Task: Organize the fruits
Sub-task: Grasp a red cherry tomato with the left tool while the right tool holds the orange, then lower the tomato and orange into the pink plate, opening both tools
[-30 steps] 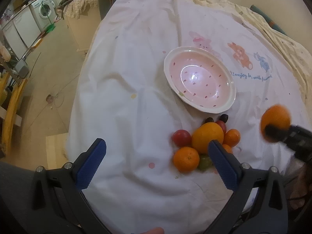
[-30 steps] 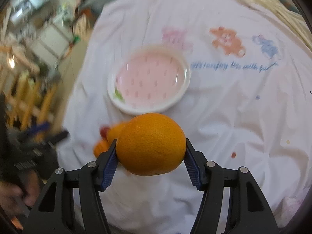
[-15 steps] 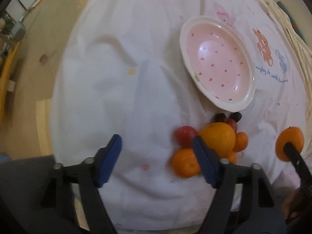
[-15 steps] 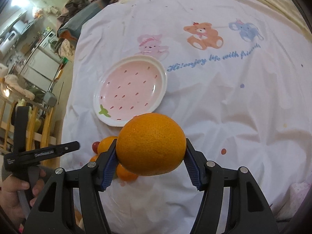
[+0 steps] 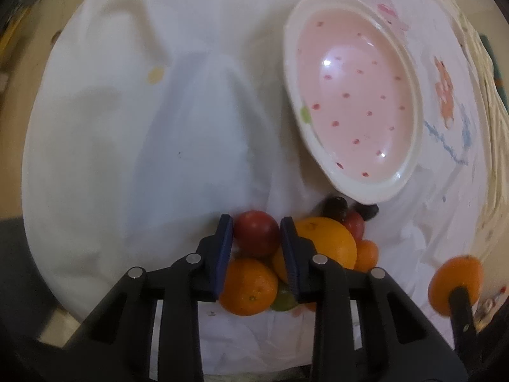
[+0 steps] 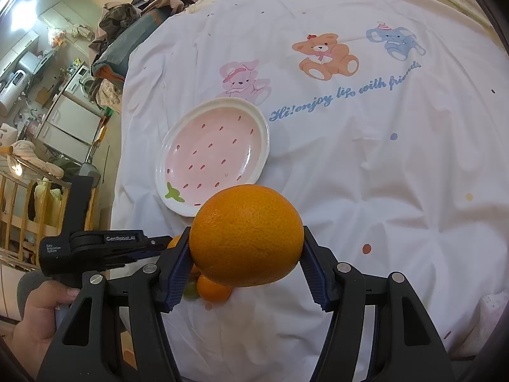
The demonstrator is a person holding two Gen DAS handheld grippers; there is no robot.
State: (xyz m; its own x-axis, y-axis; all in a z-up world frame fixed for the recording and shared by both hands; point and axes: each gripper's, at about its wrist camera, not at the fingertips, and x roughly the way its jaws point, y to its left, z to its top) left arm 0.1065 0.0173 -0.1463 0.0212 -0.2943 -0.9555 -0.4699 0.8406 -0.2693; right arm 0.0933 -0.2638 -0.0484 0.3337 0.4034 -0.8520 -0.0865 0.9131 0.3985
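Note:
My left gripper [image 5: 256, 227] is closed around a red round fruit [image 5: 256, 232] at the left of a fruit pile, with its pads touching both sides. The pile holds a large orange [image 5: 327, 243], a smaller orange [image 5: 248, 286], a green fruit [image 5: 283, 299] and dark small fruits [image 5: 337, 205]. A pink strawberry-pattern plate [image 5: 356, 105] lies empty just beyond the pile. My right gripper [image 6: 246, 238] is shut on a big orange [image 6: 246, 234], held above the cloth near the plate [image 6: 213, 152]. This orange shows in the left wrist view [image 5: 455, 280].
A white cloth with cartoon animals [image 6: 324, 54] and blue lettering covers the table. The table's left edge drops to the floor [image 5: 12, 127]. Clothes are heaped at the far end [image 6: 133, 28]. Kitchen furniture stands at the left [image 6: 63, 111].
My left gripper moved down to the fruit pile and closed from wide open onto the red fruit. My right gripper kept its hold on the orange and hardly moved.

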